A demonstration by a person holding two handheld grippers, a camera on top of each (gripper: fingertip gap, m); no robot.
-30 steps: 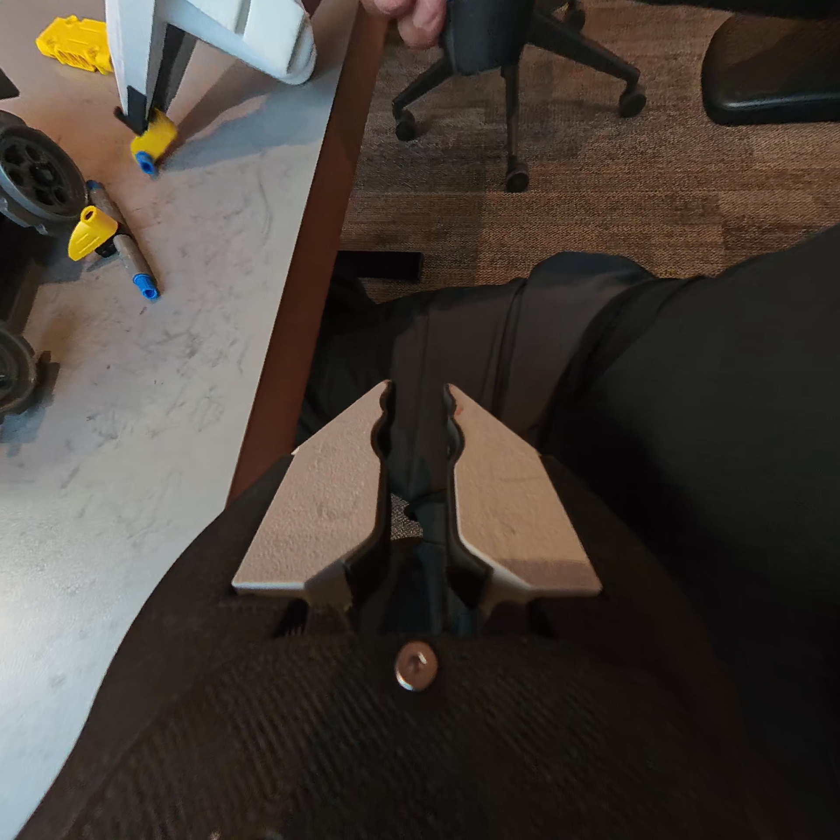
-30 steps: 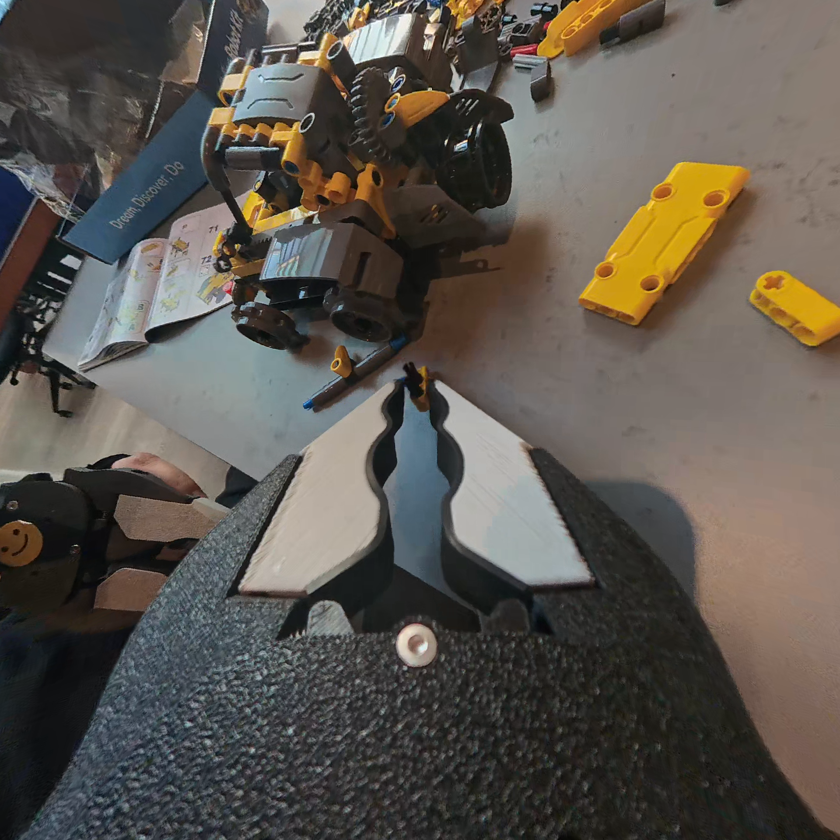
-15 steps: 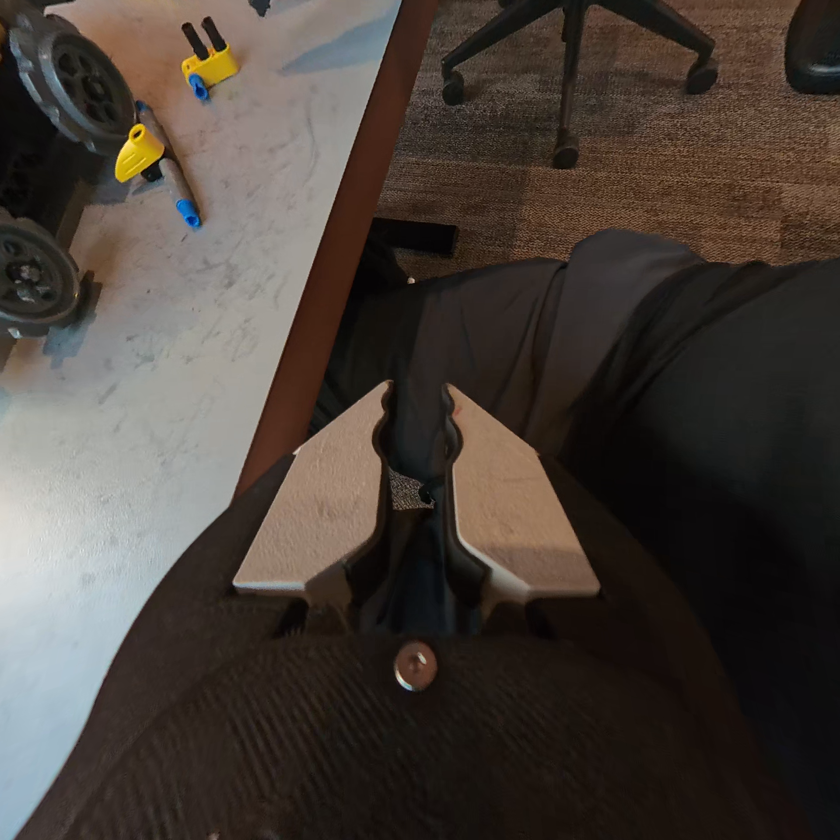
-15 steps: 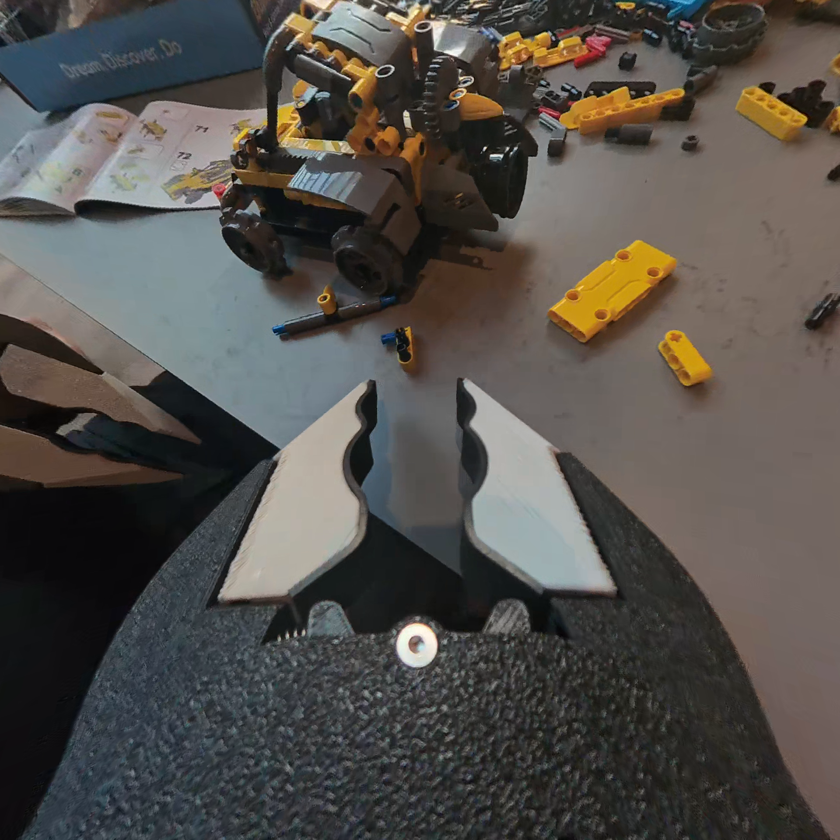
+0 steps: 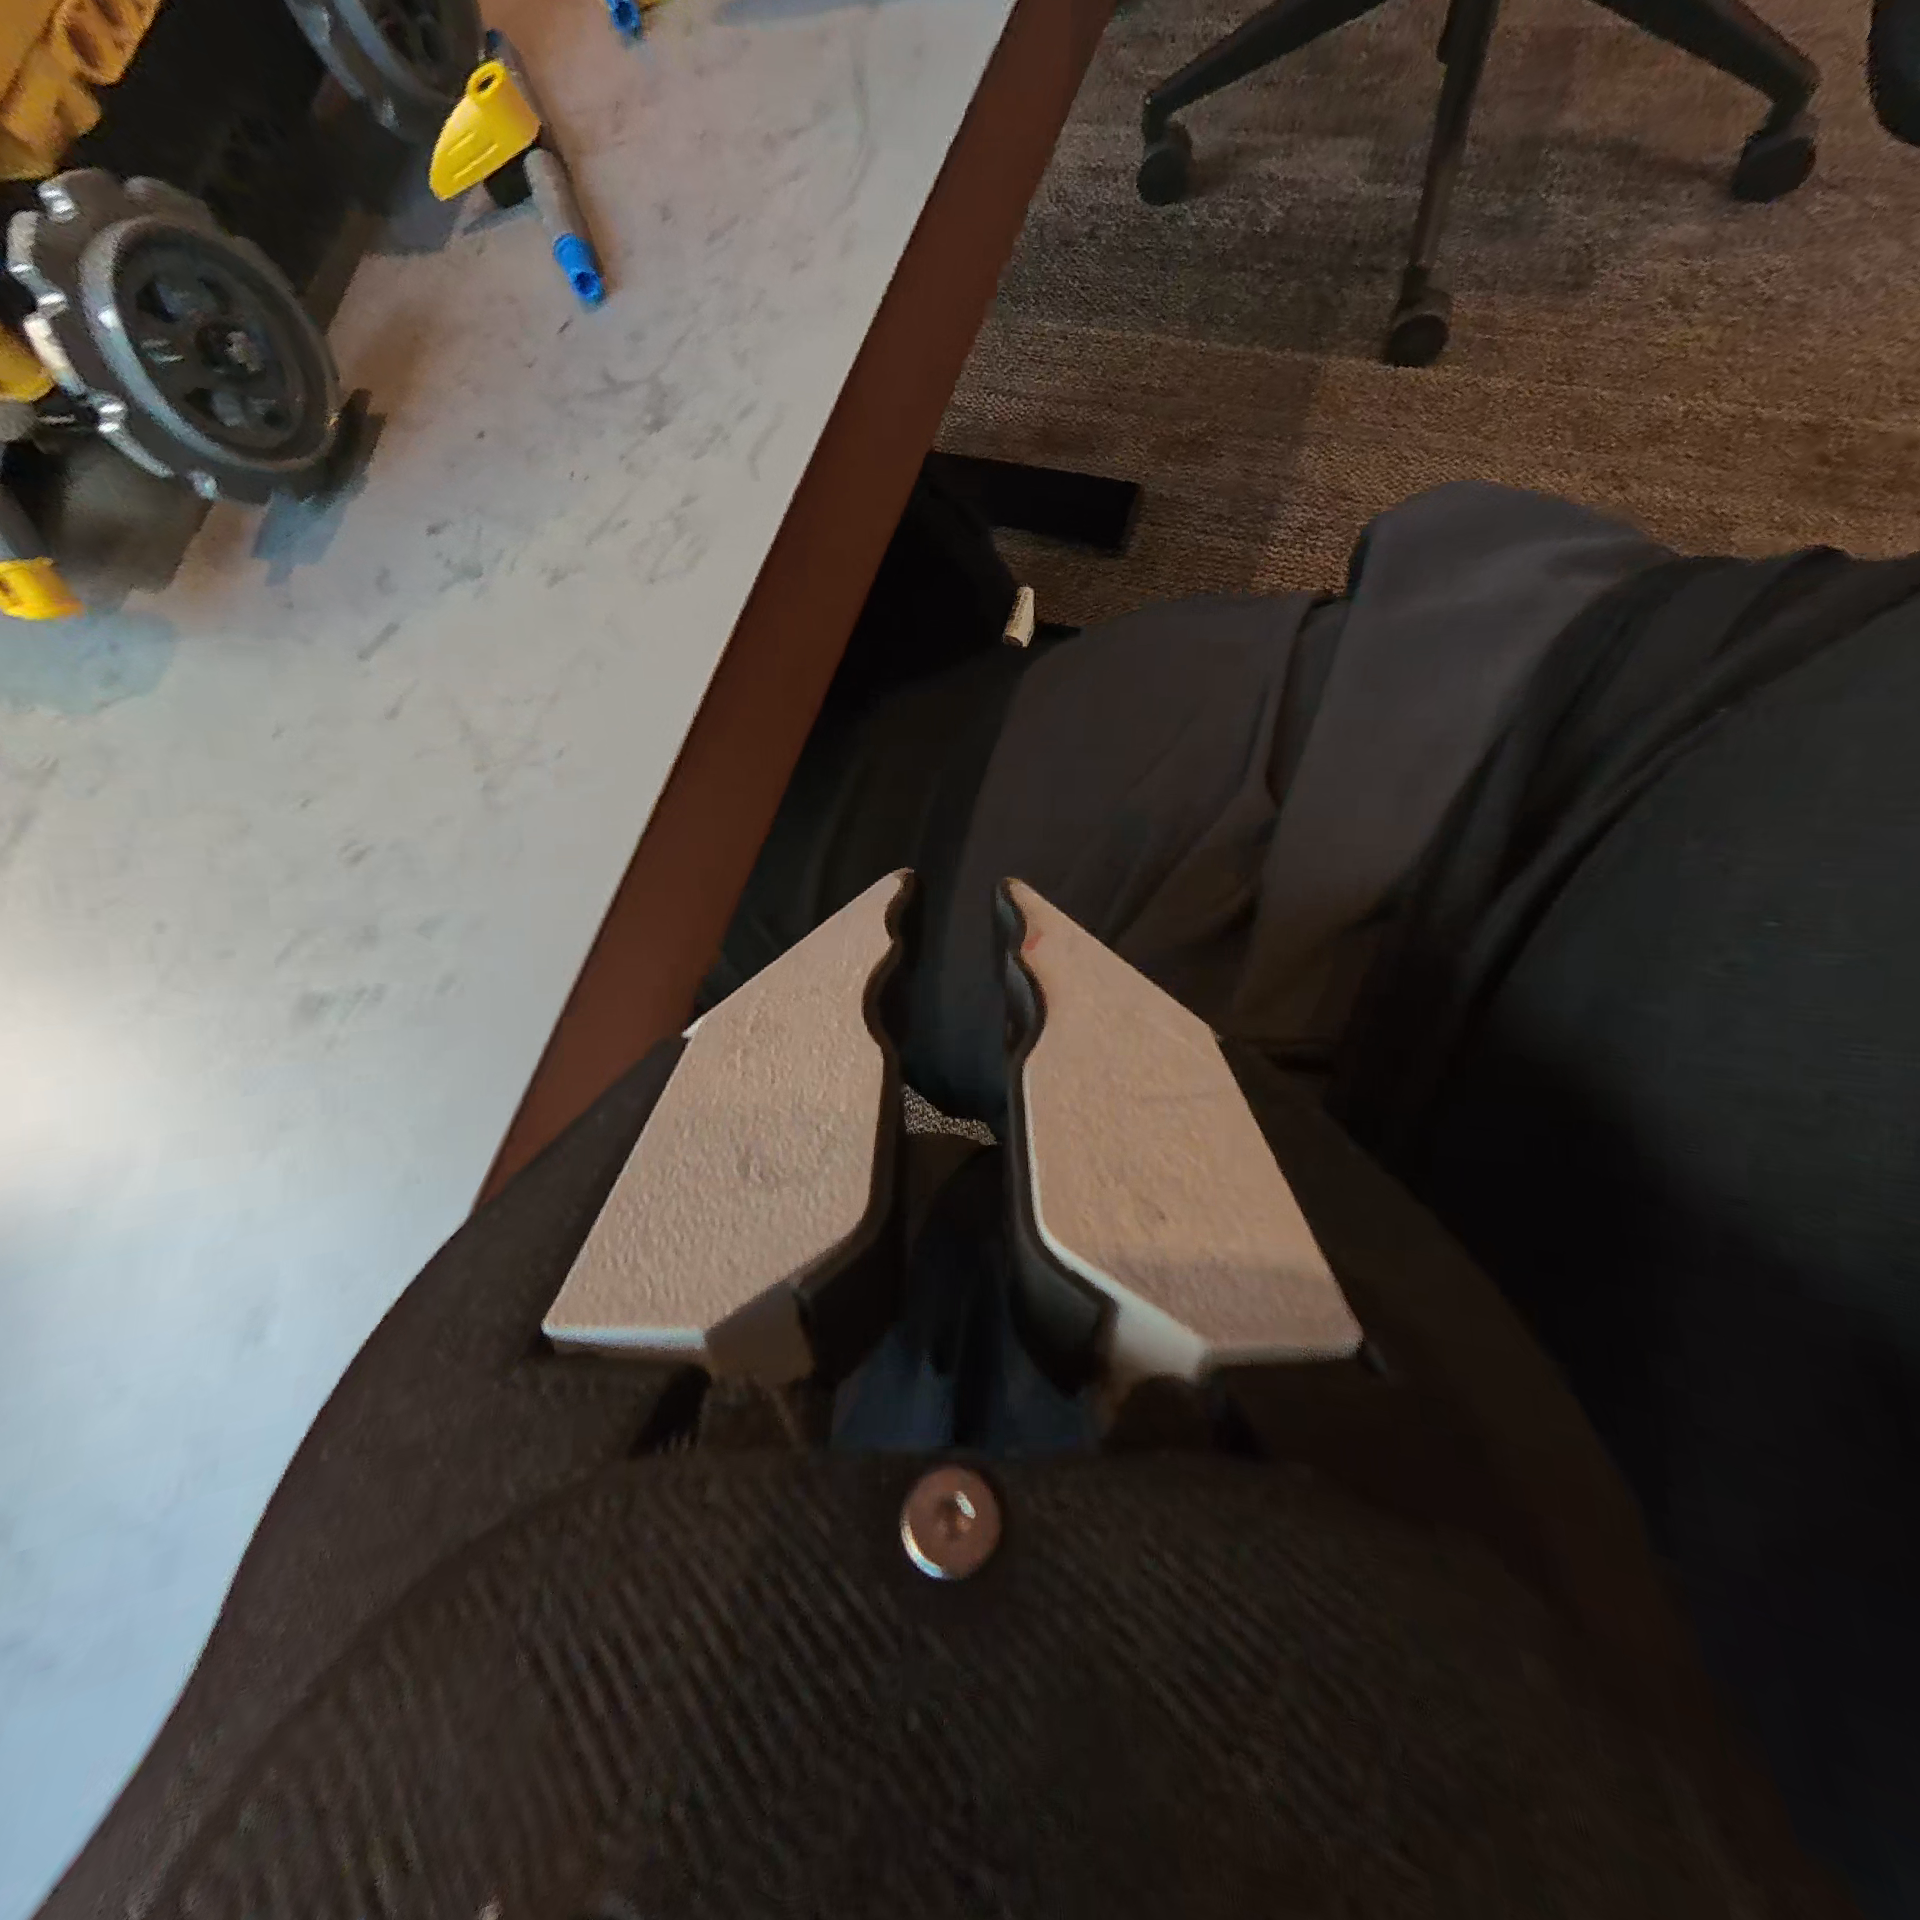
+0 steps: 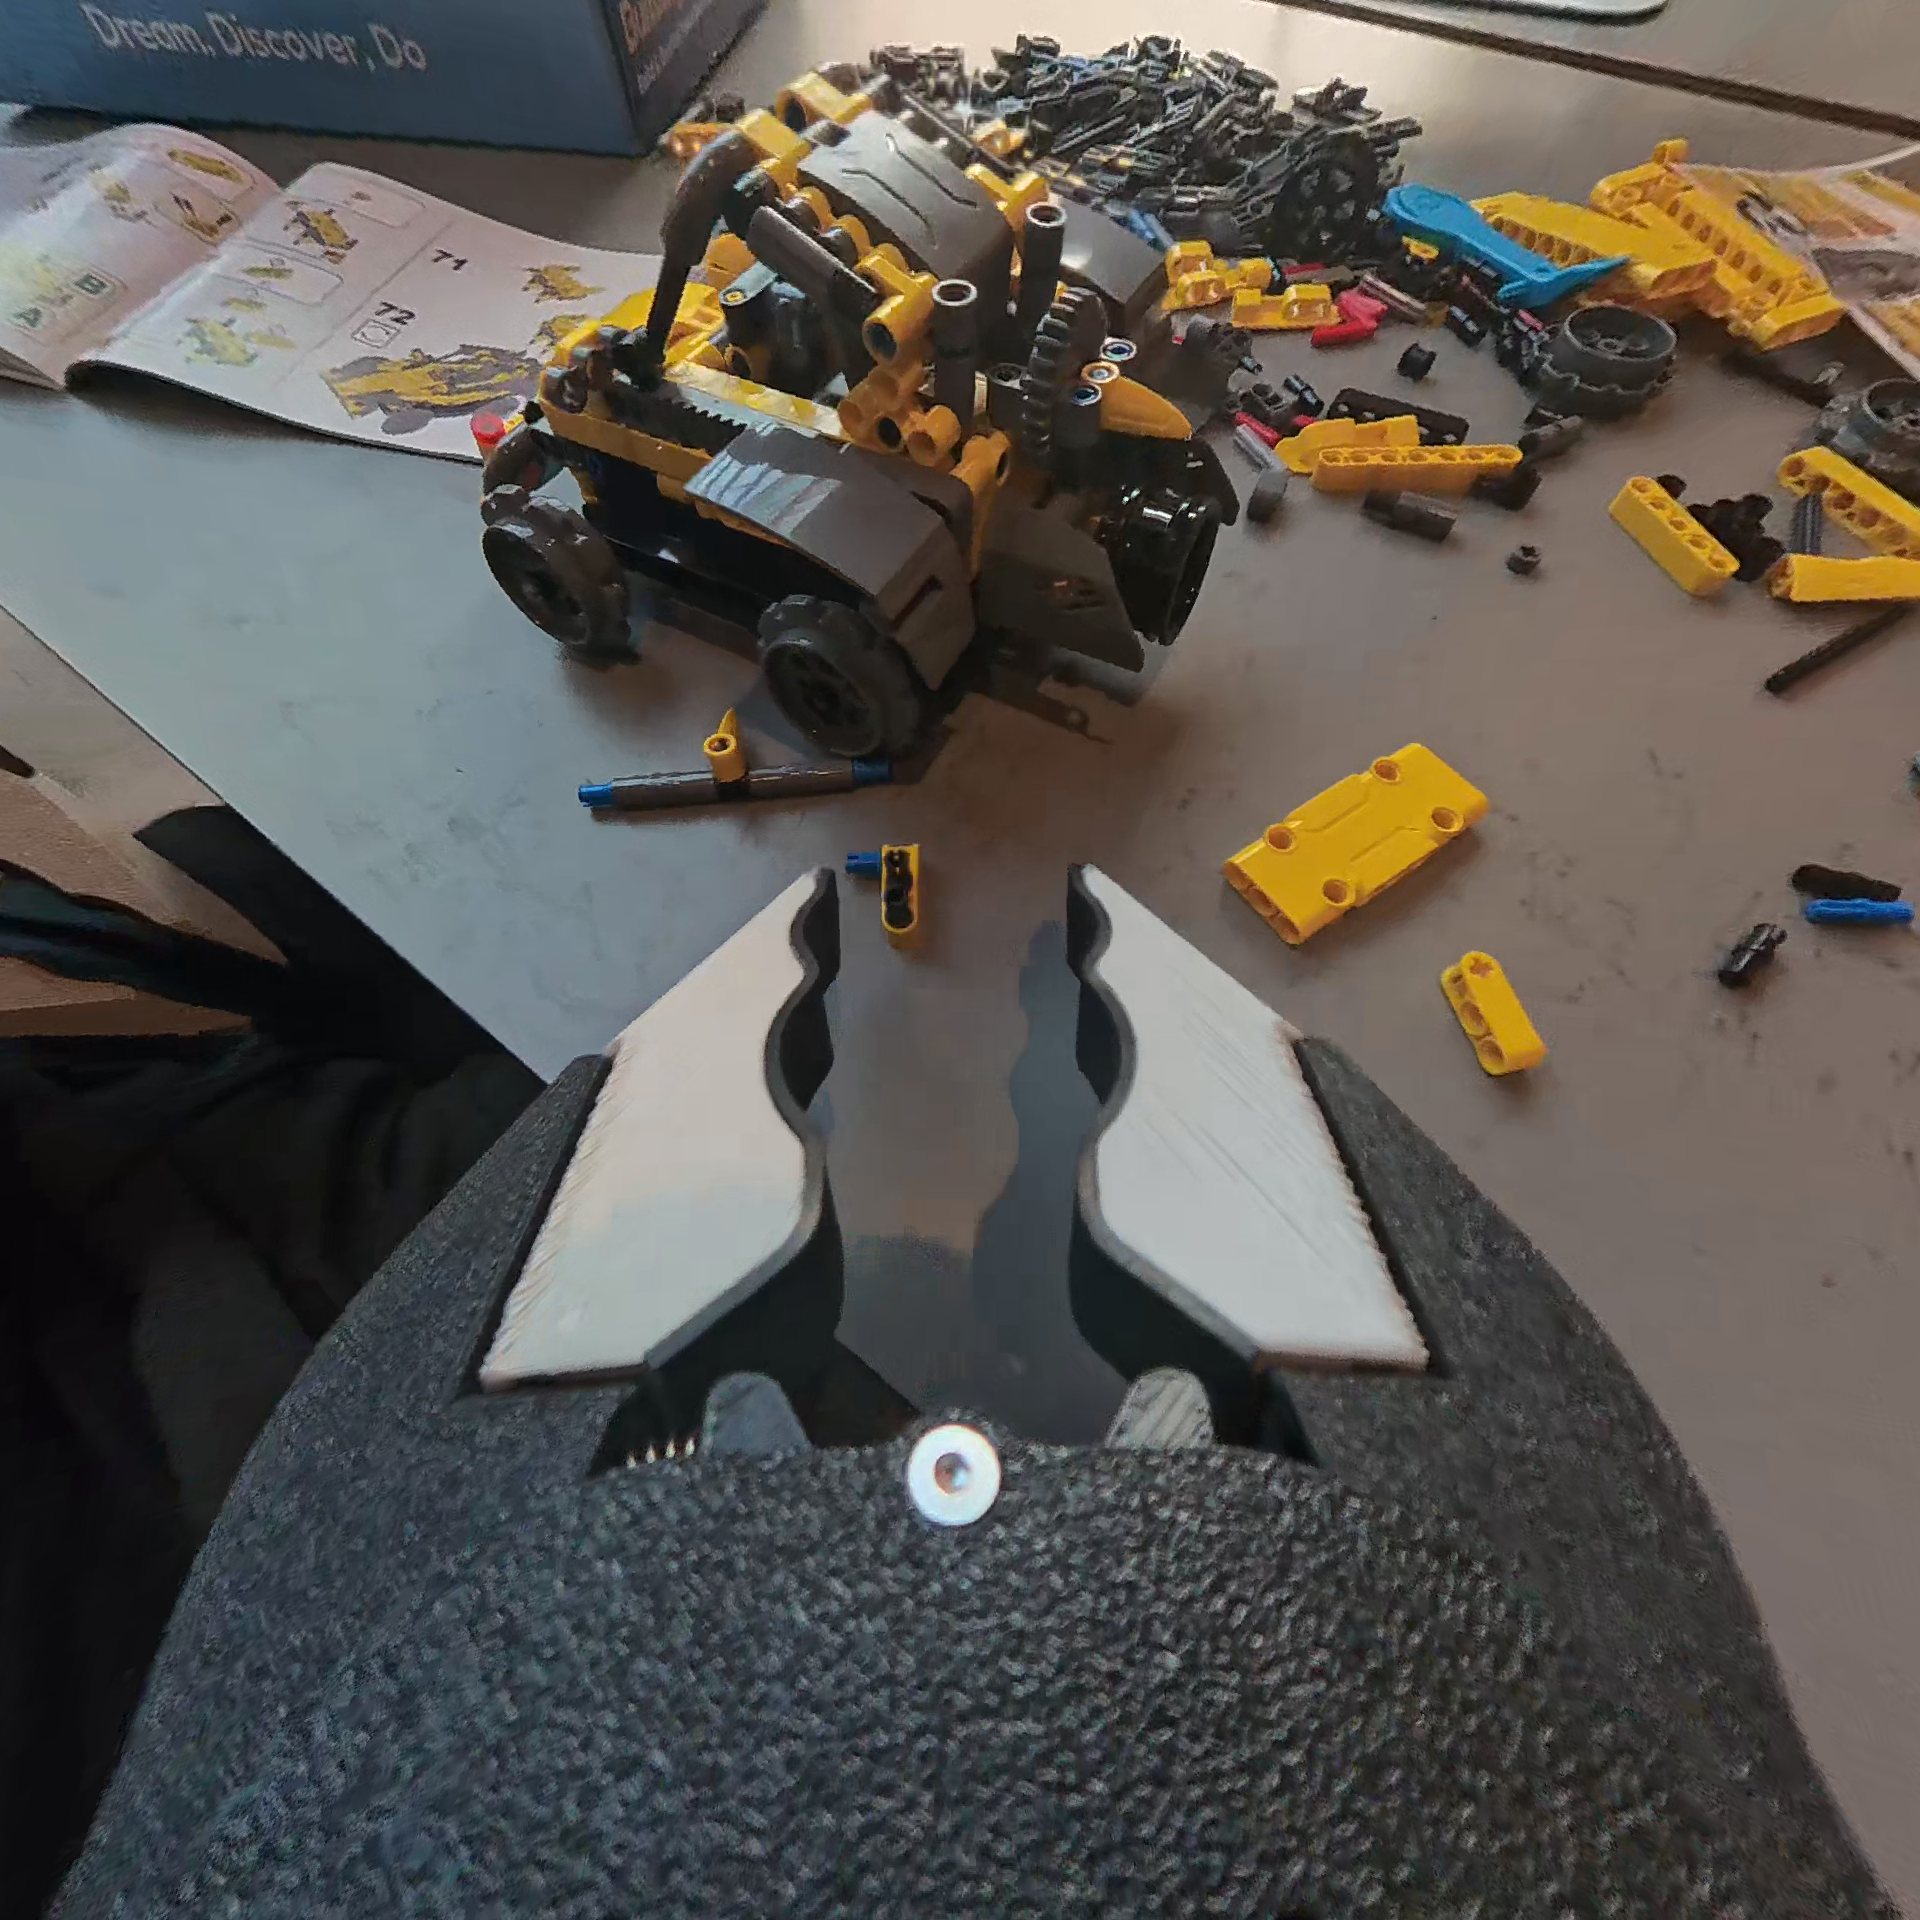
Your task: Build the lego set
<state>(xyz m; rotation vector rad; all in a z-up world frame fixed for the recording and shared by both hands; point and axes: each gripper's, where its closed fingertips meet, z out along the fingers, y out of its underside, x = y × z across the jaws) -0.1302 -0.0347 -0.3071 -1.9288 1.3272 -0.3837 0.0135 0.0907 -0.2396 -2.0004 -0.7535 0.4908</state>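
Note:
My right gripper (image 6: 951, 883) is open and empty, low over the grey table (image 6: 1558, 1195). A small yellow piece with black pins and a blue pin (image 6: 899, 894) lies on the table just beyond its left fingertip, apart from it. Behind that lie a grey axle with a yellow piece and blue ends (image 6: 727, 779) and a yellow and grey toy vehicle (image 6: 862, 488). My left gripper (image 5: 956, 894) is shut with a narrow slit and holds nothing. It hangs off the table edge (image 5: 831, 520) over a person's dark-clothed lap (image 5: 1558, 935).
A yellow panel (image 6: 1356, 842) and a short yellow connector (image 6: 1493, 1013) lie to the right. A heap of loose parts (image 6: 1351, 260) fills the back right. An open booklet (image 6: 260, 281) and a blue box (image 6: 364, 62) lie back left. An office chair base (image 5: 1455, 156) stands on the carpet. My right fingertips sit around 20 centimeters from my left ones. The short yellow connector (image 6: 1493, 1013) is closer to my right gripper, around 8 centimeters from its tips; the left tips are 30 centimeters off.
My right gripper has opened, let go of the small yellow piece onto the table, and drawn back and up. My left gripper stays shut and has drifted closer to the vehicle's wheel.

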